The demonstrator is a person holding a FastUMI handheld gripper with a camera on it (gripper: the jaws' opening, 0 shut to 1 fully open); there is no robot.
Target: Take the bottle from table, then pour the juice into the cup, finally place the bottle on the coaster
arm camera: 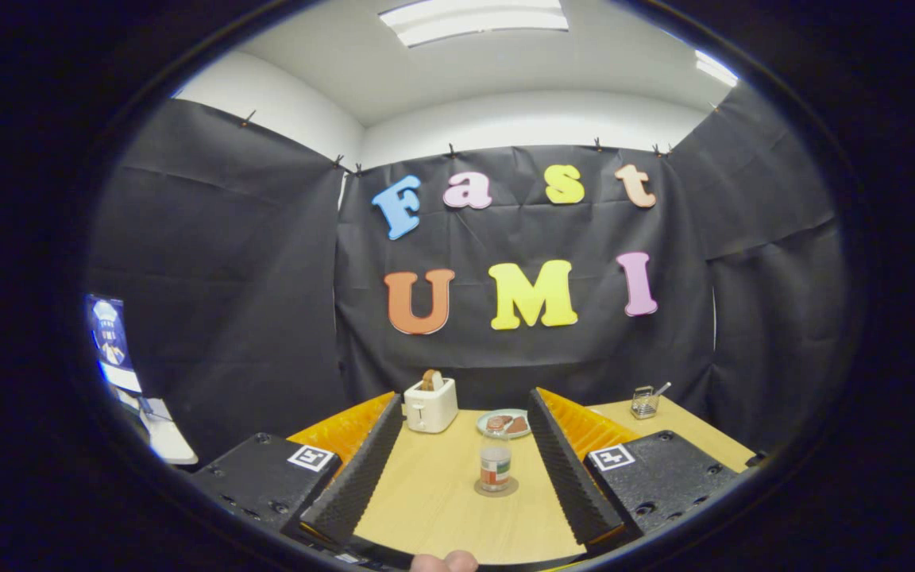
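Between my spread fingers | gripper (457,485) open, empty | bottle (495,466) stands on coaster (496,487), just ahead | risk: retreating crooked, I'd clip and topple it.

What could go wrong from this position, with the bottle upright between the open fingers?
1. The bottle stands between the fingers of the open gripper, nearer one finger; an off-centre closure might tip it.
2. It seems to rest on a round coaster, so a nudge may slide both.
3. The plate and toaster sit just beyond; overshooting could hit them.
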